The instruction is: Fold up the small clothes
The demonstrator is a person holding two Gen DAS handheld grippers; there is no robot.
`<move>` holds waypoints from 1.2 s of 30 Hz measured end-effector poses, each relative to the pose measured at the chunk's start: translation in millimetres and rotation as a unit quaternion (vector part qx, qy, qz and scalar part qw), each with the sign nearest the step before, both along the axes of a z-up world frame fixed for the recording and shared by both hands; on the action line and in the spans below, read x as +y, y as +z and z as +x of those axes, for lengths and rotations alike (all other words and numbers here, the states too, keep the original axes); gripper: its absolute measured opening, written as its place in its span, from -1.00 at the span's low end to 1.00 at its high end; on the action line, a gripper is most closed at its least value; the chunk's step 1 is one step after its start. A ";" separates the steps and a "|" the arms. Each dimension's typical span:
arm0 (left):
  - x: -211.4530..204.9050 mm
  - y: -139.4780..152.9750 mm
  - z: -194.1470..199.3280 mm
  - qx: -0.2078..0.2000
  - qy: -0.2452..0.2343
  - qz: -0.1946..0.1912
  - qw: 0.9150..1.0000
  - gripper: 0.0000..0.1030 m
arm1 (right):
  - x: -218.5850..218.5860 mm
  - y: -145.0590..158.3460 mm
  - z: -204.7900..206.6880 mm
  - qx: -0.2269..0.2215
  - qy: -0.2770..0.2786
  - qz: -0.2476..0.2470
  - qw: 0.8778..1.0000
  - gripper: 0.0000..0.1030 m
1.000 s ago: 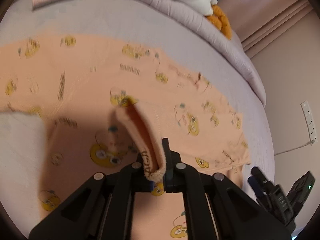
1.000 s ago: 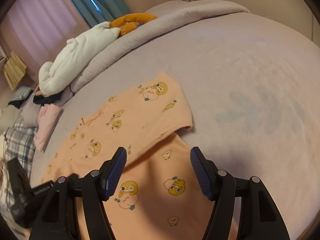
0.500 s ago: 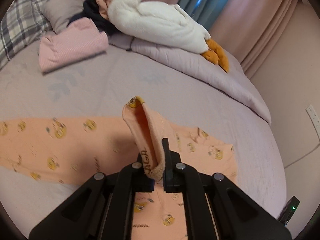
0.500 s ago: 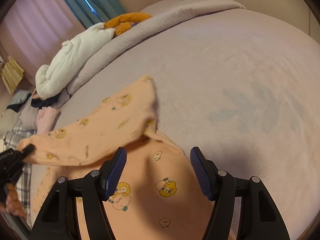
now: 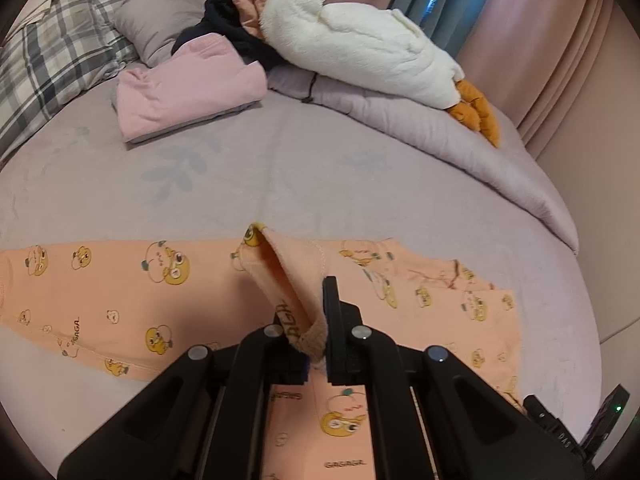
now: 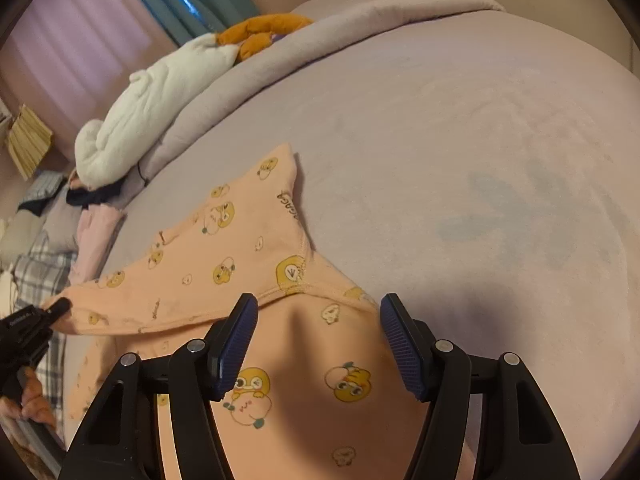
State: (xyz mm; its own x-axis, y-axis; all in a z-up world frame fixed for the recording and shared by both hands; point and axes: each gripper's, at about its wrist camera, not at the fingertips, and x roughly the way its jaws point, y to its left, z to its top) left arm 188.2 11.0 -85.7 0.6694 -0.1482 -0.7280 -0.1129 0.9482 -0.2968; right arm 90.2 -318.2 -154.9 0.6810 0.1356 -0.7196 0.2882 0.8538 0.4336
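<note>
Lilac bed point(image 5: 320, 168), peach garment point(image 5: 120, 300) partly cropped.

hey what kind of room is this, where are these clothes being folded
Most likely a bedroom. The orange garment lies spread on a bed with a lilac sheet, plaid and grey pillows sit at its head, a rolled duvet carries a white plush goose, and curtains hang behind.

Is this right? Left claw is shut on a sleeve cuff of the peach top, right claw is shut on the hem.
Not quite. The left claw is shut on the peach top's sleeve cuff, but the right claw is open. The right wrist view shows its blue pads spread wide above the fabric, gripping nothing.
</note>
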 end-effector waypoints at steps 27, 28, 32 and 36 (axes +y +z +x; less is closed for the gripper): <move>17.3 -56.8 10.2 0.056 -0.017 0.014 0.998 -0.89 | 11.5 -2.0 50.2 0.012 0.046 -0.069 0.996 -0.85; 17.8 -62.1 11.1 0.064 -0.018 0.018 0.998 -0.87 | 11.3 -7.0 52.1 0.021 0.045 -0.070 0.996 -0.85; 21.6 -76.3 13.8 0.081 -0.017 0.018 0.996 -0.81 | 13.3 -16.6 56.3 0.034 0.043 -0.076 0.996 -0.85; 21.6 -79.0 14.3 0.080 -0.023 0.026 0.996 -0.78 | 16.0 -17.3 56.6 0.041 0.041 -0.090 0.994 -0.85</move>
